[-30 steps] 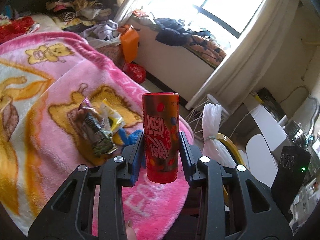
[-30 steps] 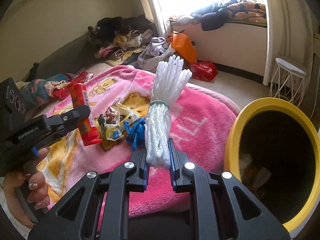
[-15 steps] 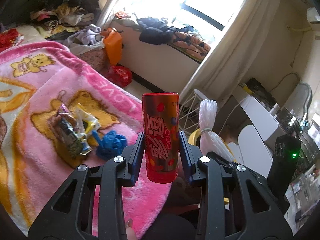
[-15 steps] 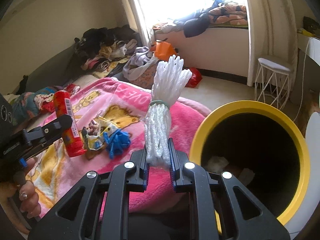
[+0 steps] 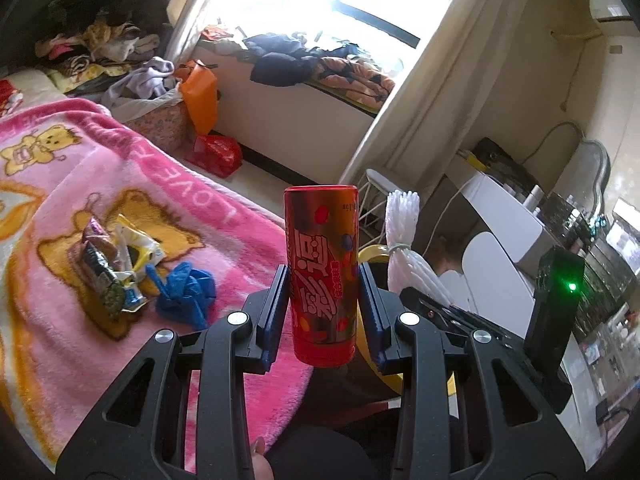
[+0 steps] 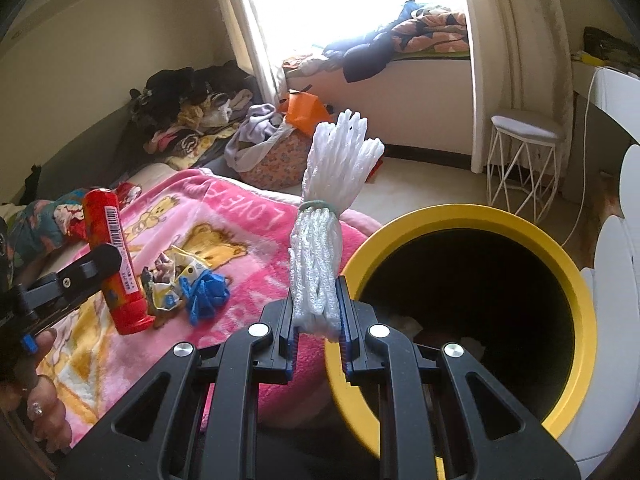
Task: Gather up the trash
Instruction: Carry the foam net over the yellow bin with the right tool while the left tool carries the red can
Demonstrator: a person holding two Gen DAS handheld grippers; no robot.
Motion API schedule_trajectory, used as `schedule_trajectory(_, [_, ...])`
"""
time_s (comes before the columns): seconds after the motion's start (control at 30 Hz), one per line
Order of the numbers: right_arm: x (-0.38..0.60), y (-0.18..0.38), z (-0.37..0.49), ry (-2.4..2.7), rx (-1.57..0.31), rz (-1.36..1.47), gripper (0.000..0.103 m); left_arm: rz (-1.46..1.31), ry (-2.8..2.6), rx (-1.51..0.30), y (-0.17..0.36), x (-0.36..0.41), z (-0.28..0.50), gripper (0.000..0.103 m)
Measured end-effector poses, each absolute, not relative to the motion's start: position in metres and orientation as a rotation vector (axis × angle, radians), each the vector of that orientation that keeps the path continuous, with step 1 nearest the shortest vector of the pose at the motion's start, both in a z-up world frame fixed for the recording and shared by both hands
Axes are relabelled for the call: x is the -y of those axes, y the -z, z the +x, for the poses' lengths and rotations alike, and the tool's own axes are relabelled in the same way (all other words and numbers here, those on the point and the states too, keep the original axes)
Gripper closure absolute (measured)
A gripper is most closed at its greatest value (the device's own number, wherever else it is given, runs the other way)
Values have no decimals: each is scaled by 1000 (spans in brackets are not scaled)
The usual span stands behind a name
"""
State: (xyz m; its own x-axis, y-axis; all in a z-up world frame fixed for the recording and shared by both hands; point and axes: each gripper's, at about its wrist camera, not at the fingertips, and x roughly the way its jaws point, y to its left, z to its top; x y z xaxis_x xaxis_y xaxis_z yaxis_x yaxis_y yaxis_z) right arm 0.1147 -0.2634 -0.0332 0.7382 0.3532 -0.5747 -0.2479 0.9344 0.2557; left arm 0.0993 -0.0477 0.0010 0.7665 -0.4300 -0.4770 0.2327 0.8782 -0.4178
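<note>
My left gripper [image 5: 323, 312] is shut on a red snack tube [image 5: 321, 272], held upright over the edge of the pink blanket [image 5: 80, 184]; the tube also shows in the right wrist view [image 6: 114, 264]. My right gripper [image 6: 318, 320] is shut on a white foam net bundle [image 6: 326, 232] tied with a green band, held at the left rim of the yellow bin [image 6: 468, 216], whose dark inside holds some scraps. Snack wrappers [image 5: 110, 268] and a blue crumpled piece [image 5: 186, 296] lie on the blanket.
A white wire stool [image 6: 520, 148] stands by the curtain. An orange bag [image 5: 199, 92] and a red bag [image 5: 216, 152] lie on the floor beside the bed. Clothes are piled on the window ledge [image 5: 320, 64]. A white desk [image 5: 508, 216] stands at the right.
Both grippers have moved right, away from the bed. The yellow bin now fills more of the right wrist view, and the net bundle is at its rim. Both grips are unchanged.
</note>
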Motion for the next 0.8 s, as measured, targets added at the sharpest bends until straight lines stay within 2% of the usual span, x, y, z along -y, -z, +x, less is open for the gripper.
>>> schedule_trajectory(0.8, [325,47,118,-164,-669,239,87,-265,492,-617,2,114,106,75])
